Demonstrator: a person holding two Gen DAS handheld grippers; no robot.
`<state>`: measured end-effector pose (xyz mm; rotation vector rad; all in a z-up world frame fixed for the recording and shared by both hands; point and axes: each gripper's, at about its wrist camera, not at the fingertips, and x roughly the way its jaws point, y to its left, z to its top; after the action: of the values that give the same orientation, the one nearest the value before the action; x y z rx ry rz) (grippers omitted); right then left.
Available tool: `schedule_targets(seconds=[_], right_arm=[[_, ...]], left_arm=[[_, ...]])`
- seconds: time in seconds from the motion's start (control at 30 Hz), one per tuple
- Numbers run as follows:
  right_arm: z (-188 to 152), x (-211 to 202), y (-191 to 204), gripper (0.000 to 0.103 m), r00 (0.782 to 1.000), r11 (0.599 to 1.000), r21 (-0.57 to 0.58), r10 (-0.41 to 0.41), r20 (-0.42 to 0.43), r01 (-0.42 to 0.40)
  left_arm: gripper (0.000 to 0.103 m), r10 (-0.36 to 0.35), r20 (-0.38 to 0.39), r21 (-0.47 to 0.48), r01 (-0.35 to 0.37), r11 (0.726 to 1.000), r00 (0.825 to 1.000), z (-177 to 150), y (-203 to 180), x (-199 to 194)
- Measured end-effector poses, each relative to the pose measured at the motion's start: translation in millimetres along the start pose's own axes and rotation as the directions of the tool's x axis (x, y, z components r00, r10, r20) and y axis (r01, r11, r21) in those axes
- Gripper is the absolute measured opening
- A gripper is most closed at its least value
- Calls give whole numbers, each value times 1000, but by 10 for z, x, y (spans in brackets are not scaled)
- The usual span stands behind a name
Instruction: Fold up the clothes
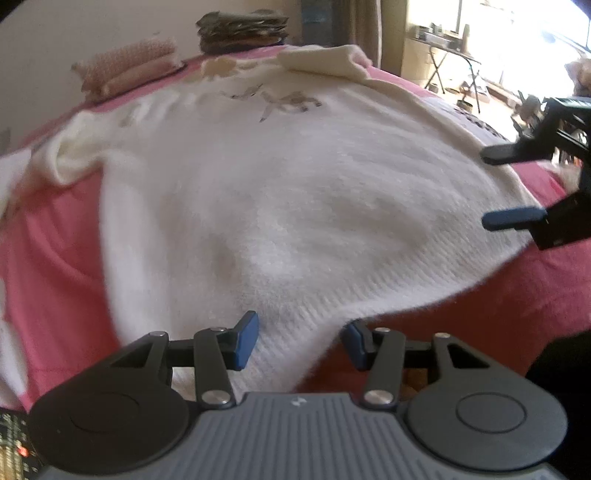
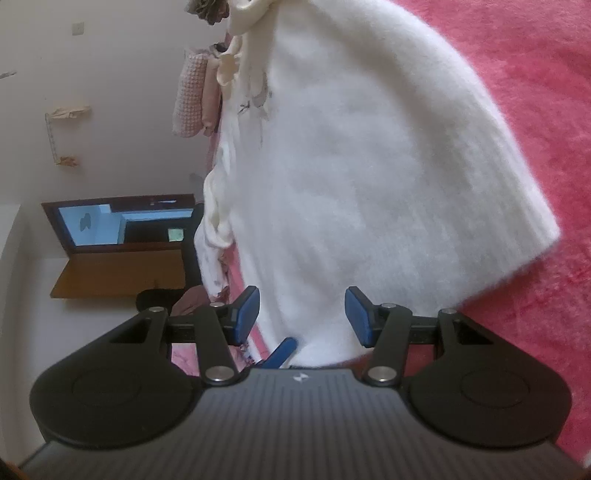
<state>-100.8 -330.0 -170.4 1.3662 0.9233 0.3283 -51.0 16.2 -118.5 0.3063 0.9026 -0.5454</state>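
A fluffy white knit sweater (image 1: 280, 192) lies spread on a pink bed cover (image 1: 55, 258), its ribbed hem nearest me. My left gripper (image 1: 299, 341) is open, its blue pads on either side of the hem's near corner, holding nothing. My right gripper (image 1: 513, 188) shows at the right edge of the left wrist view, open, above the sweater's right edge. In the right wrist view the right gripper (image 2: 303, 317) is open over the sweater (image 2: 369, 166), with the pink cover (image 2: 546, 110) to the right. A blue fingertip (image 2: 282, 352) of the left gripper shows below it.
A folded pink waffle-knit cloth (image 1: 129, 62) and a stack of folded dark clothes (image 1: 242, 31) lie at the bed's far side. A folding stand (image 1: 448, 62) stands by the bright window. A doorway (image 2: 122, 225) and wooden door are beyond the bed edge in the right wrist view.
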Motion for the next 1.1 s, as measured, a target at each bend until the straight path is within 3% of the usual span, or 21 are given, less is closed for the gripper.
schedule_targets(seconds=[0.13,0.23,0.33,0.63,1.1], right_arm=[[-79,61,-5,54,997,1000,19,22,-74,-21],[-157,142,-64,56,989,1000,29,-2,-146,7],[-175,221,-119,56,985,998,41,-39,-166,47],[29,223,-24,56,994,998,70,18,-104,-11],[93,188,-46,56,998,997,81,12,-66,-6]], left_arm=[[52,-7,-3,-31,7,999,1000,22,29,26],[52,-6,-5,-37,5,999,1000,35,25,49],[51,-16,-11,-63,15,998,1000,54,55,63],[51,-60,-24,-153,55,987,998,108,196,91],[51,-62,-18,-160,59,985,998,69,216,48]])
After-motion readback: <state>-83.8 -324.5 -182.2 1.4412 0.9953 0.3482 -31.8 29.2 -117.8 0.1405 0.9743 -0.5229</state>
